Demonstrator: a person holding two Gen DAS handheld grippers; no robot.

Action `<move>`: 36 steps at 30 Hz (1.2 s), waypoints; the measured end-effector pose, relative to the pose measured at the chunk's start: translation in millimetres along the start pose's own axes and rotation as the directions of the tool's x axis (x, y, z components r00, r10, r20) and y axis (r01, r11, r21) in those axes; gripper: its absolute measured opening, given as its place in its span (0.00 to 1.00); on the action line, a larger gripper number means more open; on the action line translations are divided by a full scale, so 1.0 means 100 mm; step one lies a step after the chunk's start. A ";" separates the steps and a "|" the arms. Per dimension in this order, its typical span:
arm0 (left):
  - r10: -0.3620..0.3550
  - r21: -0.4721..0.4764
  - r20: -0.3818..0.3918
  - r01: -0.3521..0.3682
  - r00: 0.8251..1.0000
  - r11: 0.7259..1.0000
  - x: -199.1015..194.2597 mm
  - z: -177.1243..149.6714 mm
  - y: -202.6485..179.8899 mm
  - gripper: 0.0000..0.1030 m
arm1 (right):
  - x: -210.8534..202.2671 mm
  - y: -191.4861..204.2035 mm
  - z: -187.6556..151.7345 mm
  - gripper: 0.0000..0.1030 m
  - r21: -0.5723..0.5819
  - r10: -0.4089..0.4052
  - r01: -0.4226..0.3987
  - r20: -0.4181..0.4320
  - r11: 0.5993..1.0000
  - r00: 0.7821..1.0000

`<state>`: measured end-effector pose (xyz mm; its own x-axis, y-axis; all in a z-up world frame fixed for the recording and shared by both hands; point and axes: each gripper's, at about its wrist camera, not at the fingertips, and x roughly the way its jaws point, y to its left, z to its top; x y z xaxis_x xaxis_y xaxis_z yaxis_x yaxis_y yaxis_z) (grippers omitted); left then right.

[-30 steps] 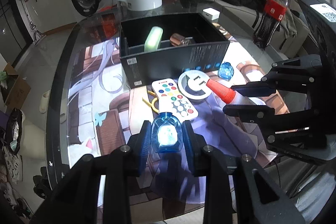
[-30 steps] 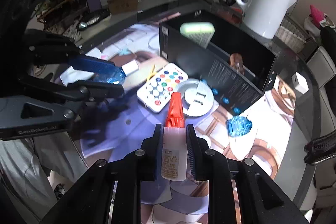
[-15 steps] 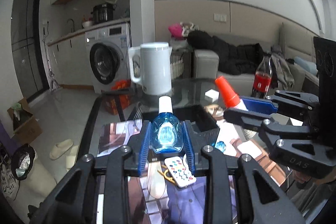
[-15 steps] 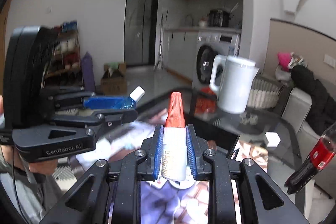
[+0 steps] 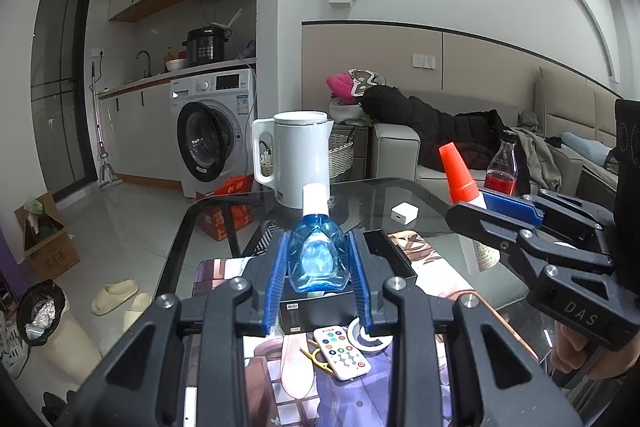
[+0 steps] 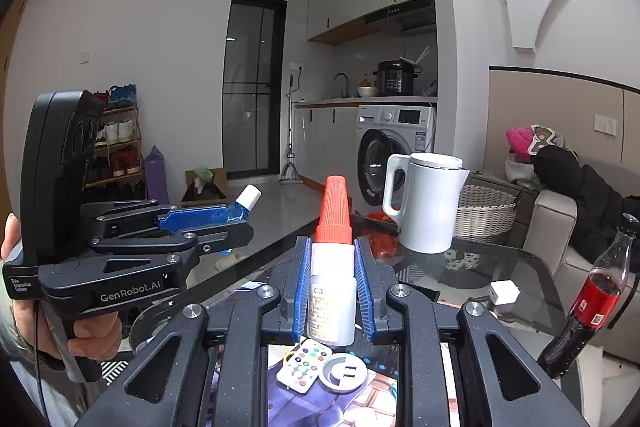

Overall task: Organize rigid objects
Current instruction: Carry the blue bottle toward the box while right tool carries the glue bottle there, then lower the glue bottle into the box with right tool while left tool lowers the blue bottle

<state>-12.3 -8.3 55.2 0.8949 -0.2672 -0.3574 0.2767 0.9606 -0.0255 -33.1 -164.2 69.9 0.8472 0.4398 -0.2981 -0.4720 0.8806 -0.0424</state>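
My left gripper [image 5: 318,255] is shut on a small blue bottle with a white cap [image 5: 316,255], held high above the table. My right gripper [image 6: 332,255] is shut on a white glue bottle with an orange cone cap [image 6: 331,291], also raised. Each gripper shows in the other's view: the right one [image 5: 476,211] with the orange cap, the left one [image 6: 236,215] with the blue bottle. Below lie a black open box [image 5: 384,251], a white remote with coloured buttons [image 5: 342,351] and a white round plug [image 5: 366,337] on the printed mat.
A white kettle [image 5: 298,159] stands at the table's far edge, a cola bottle [image 6: 596,299] at the right, a small white charger cube [image 5: 404,213] on the glass. A yellow clip [image 5: 316,361] lies beside the remote. Sofa and washing machine stand beyond.
Both grippers have lifted and tilted up from looking down at the table to looking across the room, each still holding its bottle.
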 end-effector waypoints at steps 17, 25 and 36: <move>0.018 -0.131 -0.113 -0.033 0.993 0.991 1.03 0.18 0.33 0.28 | 0.87 -0.44 0.11 0.20 0.102 -0.072 0.081 -0.081 0.992 0.994; 0.060 -0.111 -0.148 -0.077 0.987 0.991 1.47 0.12 0.35 0.28 | 1.38 -0.67 -0.01 0.20 0.131 -0.120 0.141 -0.160 0.981 0.980; 0.036 -0.095 -0.263 -0.063 0.964 0.993 1.78 0.00 0.37 0.28 | 1.69 -0.80 -0.17 0.20 0.145 -0.122 0.166 -0.269 0.975 0.955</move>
<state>157.3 -20.6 -8.9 0.7810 -0.2028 -0.5906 0.1850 0.9785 -0.0913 143.9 -163.1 6.8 0.8016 0.2650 -0.5359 -0.2848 0.9574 0.0473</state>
